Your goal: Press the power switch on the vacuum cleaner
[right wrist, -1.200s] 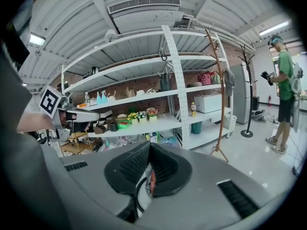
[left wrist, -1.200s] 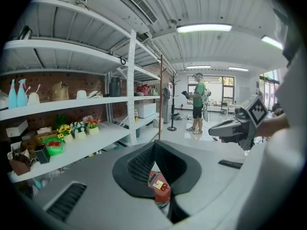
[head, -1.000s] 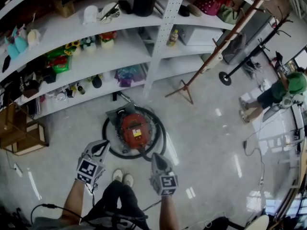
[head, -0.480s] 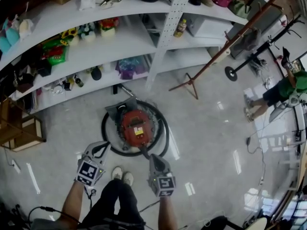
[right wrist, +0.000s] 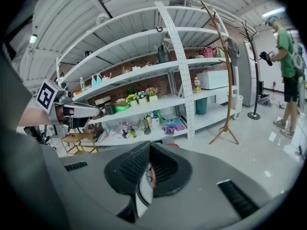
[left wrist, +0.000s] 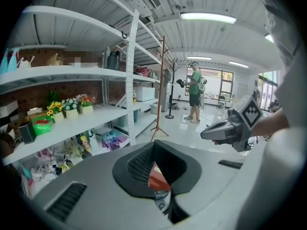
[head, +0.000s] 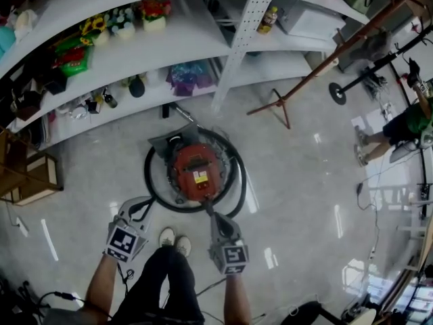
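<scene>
The red vacuum (head: 195, 172) sits mid-frame on the floor (head: 291, 181). Just below it hover the left gripper (head: 139, 210) and right gripper (head: 220, 223), both with jaws pressed together and empty.

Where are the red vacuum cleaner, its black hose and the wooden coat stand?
red vacuum cleaner (head: 193, 164): head view, top of red body.
black hose (head: 147, 179): head view, left of its loop.
wooden coat stand (head: 338, 51): head view, mid pole.
</scene>
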`<state>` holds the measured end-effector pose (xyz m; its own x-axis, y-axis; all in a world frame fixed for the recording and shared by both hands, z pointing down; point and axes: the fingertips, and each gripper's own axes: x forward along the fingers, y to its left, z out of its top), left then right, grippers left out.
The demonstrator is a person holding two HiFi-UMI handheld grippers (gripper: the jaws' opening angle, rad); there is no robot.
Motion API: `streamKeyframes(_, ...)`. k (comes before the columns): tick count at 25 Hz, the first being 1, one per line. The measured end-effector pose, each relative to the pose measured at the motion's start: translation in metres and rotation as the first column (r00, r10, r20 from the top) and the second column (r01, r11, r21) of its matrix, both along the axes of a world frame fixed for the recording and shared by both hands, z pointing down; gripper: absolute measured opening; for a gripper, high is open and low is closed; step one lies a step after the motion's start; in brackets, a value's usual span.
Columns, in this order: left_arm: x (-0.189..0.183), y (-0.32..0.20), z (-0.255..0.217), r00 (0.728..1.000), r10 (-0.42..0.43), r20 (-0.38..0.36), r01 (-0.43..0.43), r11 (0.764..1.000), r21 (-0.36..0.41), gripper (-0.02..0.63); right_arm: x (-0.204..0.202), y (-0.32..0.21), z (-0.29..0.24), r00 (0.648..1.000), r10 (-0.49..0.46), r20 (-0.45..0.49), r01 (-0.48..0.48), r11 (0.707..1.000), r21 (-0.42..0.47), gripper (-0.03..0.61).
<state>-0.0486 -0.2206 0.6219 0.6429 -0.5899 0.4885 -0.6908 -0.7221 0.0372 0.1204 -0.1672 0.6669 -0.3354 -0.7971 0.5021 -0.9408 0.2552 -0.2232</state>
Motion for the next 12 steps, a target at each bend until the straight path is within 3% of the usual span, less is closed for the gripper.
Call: streamKeyframes(12,-0.002,0.009,0.071,0.999,0.027,0.031,-0.025,0.998,-0.055,-0.008,-0.005,-0.011,0.065,0.999,-0.033,0.0,0.033,0.999,-0.035,0.012)
